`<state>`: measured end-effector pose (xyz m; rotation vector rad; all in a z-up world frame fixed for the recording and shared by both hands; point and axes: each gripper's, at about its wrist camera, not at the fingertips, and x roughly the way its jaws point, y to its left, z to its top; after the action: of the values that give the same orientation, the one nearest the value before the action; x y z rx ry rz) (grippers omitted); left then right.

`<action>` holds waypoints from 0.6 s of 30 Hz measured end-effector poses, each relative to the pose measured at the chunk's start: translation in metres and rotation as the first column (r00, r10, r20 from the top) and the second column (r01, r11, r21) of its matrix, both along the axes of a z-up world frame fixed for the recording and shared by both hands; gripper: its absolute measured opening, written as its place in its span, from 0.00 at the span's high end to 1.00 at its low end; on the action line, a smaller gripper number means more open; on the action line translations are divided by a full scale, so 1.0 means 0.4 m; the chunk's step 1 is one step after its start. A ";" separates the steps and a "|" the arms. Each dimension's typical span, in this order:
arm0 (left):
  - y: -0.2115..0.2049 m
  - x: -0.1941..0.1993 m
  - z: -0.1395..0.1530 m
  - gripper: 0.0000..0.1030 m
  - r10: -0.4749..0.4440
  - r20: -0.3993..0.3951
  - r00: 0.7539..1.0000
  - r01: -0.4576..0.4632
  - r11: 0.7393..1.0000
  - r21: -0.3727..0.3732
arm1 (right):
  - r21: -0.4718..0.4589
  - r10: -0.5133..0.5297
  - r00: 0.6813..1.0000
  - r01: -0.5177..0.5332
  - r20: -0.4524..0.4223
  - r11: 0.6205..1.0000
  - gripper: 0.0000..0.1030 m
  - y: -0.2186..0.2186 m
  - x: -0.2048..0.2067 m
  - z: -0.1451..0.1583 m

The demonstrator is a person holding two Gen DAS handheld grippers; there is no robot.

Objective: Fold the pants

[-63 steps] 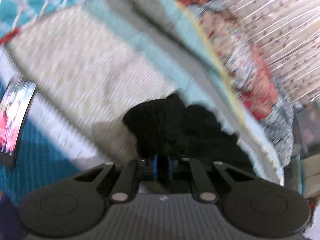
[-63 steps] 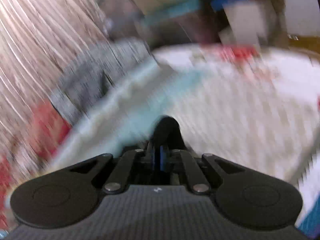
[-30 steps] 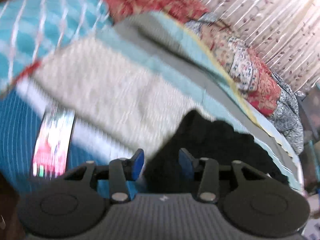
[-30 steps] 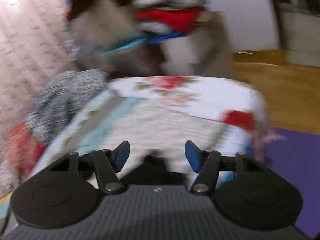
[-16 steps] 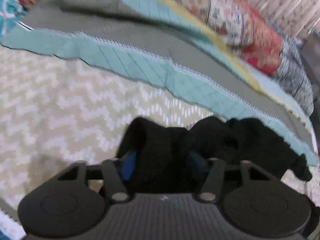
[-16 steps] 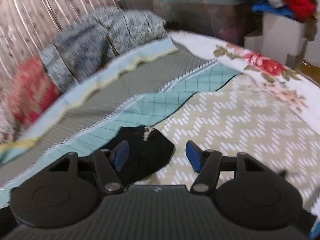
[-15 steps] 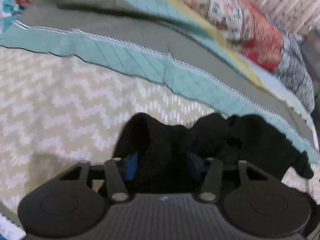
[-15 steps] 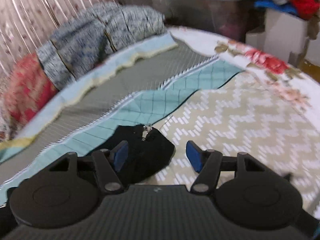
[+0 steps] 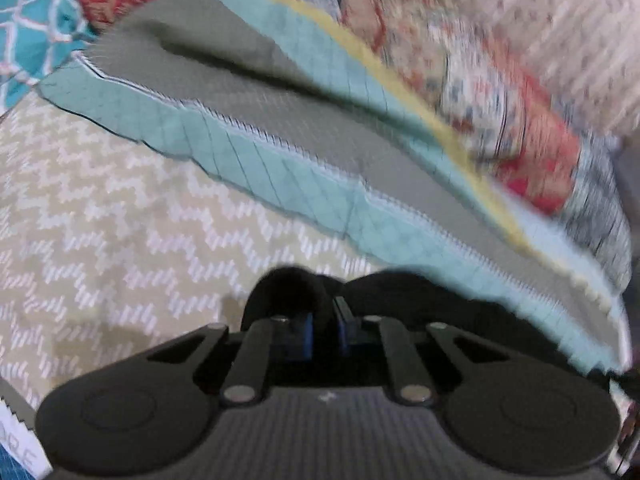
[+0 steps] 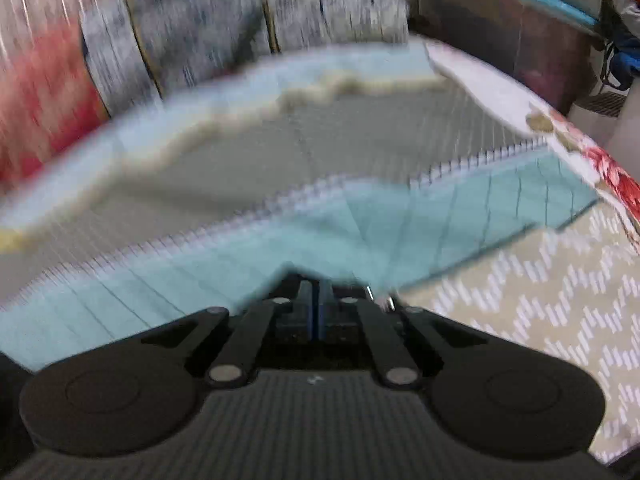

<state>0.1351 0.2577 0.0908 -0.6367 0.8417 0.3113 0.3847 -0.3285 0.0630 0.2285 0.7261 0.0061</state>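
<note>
The black pants lie crumpled on a beige chevron quilt, stretching right along its teal strip. My left gripper is at their left end, its jaws closing tight, and the blue pads pinch a bunched fold of black cloth. In the right wrist view little of the pants shows, just dark cloth at the fingertips and a metal zipper pull beside them. My right gripper is closing with its pads almost touching, shut on that end of the pants. Both views are motion-blurred.
Behind the teal strip runs a grey quilted band, then red floral pillows and a grey speckled pillow against a curtain. A teal patterned cushion lies far left. A floral sheet edge and a storage box are at right.
Both grippers stood open around the black cloth half a second ago and have now shut on it. The right one also pushed forward over the zipper end of the pants.
</note>
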 end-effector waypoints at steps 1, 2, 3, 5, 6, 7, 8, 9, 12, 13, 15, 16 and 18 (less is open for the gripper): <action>0.016 -0.019 0.017 0.90 0.026 0.035 0.999 -0.026 1.000 -0.018 | 0.059 0.001 0.998 -0.005 0.068 0.998 0.95 -0.027 -0.020 0.039; 0.030 -0.038 0.031 0.90 0.053 0.064 0.997 -0.050 0.998 -0.036 | 0.133 -0.006 0.990 -0.013 0.143 0.991 0.95 -0.059 -0.054 0.083; 0.045 -0.061 0.042 0.90 0.077 0.089 0.993 -0.073 0.996 -0.054 | 0.200 -0.022 0.978 -0.021 0.207 0.980 0.95 -0.095 -0.094 0.123; 0.070 -0.107 0.054 0.90 0.114 0.121 0.986 -0.104 0.991 -0.084 | 0.273 -0.054 0.956 -0.027 0.287 0.962 0.98 -0.158 -0.172 0.170; 0.082 -0.130 0.055 0.90 0.127 0.133 0.983 -0.115 0.988 -0.101 | 0.291 -0.085 0.939 -0.016 0.333 0.957 0.98 -0.193 -0.222 0.182; 0.093 -0.150 0.050 0.90 0.138 0.135 0.981 -0.123 0.986 -0.112 | 0.310 -0.118 0.925 0.000 0.362 0.951 0.98 -0.226 -0.267 0.187; 0.101 -0.171 0.041 0.90 0.149 0.128 0.980 -0.133 0.983 -0.127 | 0.343 -0.166 0.913 0.031 0.372 0.939 0.98 -0.272 -0.314 0.179; 0.106 -0.180 0.030 0.90 0.153 0.116 0.981 -0.136 0.981 -0.139 | 0.369 -0.226 0.907 0.086 0.356 0.926 0.98 -0.320 -0.355 0.160; 0.107 -0.206 -0.007 0.90 0.143 0.083 0.986 -0.129 0.979 -0.155 | 0.337 -0.357 0.910 0.274 0.213 0.901 0.93 -0.416 -0.412 0.083; 0.102 -0.214 -0.011 0.90 0.143 0.083 0.986 -0.129 0.979 -0.158 | 0.332 -0.370 0.916 0.304 0.155 0.893 0.93 -0.435 -0.414 0.059; 0.094 -0.223 -0.012 0.90 0.146 0.093 0.985 -0.130 0.978 -0.165 | 0.360 -0.359 0.930 0.308 0.084 0.881 0.91 -0.439 -0.405 0.035; 0.089 -0.225 -0.009 0.90 0.149 0.099 0.984 -0.131 0.977 -0.166 | 0.368 -0.330 0.941 0.284 0.069 0.885 0.89 -0.418 -0.387 0.033; 0.079 -0.231 0.002 0.90 0.145 0.113 0.983 -0.126 0.978 -0.166 | 0.345 -0.253 0.965 0.215 0.070 0.914 0.72 -0.338 -0.330 0.045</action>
<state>0.0428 0.2893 0.0917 -0.8560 0.7088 0.3269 0.2527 -0.4638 0.0809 0.6375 0.5774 -0.0861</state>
